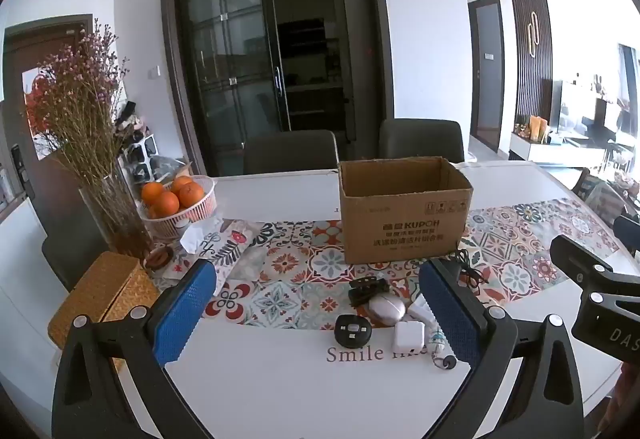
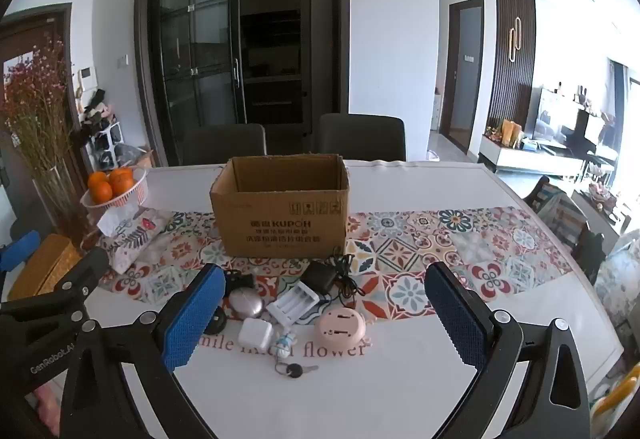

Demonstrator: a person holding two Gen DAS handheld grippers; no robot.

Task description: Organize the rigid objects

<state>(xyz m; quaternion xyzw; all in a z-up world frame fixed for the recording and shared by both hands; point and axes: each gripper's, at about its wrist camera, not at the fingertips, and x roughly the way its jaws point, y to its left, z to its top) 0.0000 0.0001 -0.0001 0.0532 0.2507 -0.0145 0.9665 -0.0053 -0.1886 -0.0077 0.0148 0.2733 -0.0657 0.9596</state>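
An open cardboard box (image 1: 404, 215) (image 2: 280, 211) stands on the patterned runner. In front of it lies a cluster of small items: a round black remote (image 1: 353, 330), a silver oval case (image 1: 386, 310) (image 2: 246, 304), a white charger cube (image 1: 409, 335) (image 2: 255, 333), a white battery holder (image 2: 293, 302), a black adapter with cable (image 2: 320, 276), a pink round device (image 2: 339, 328) and a key (image 2: 295, 370). My left gripper (image 1: 320, 315) is open and empty above the near table edge. My right gripper (image 2: 324, 319) is open and empty, with the cluster lying beyond it.
A basket of oranges (image 1: 178, 205), a glass vase of dried flowers (image 1: 114, 217), a tissue pack (image 1: 224, 243) and a woven box (image 1: 106, 297) stand at the left. Two dark chairs (image 1: 290, 151) are behind the white table (image 1: 312, 391).
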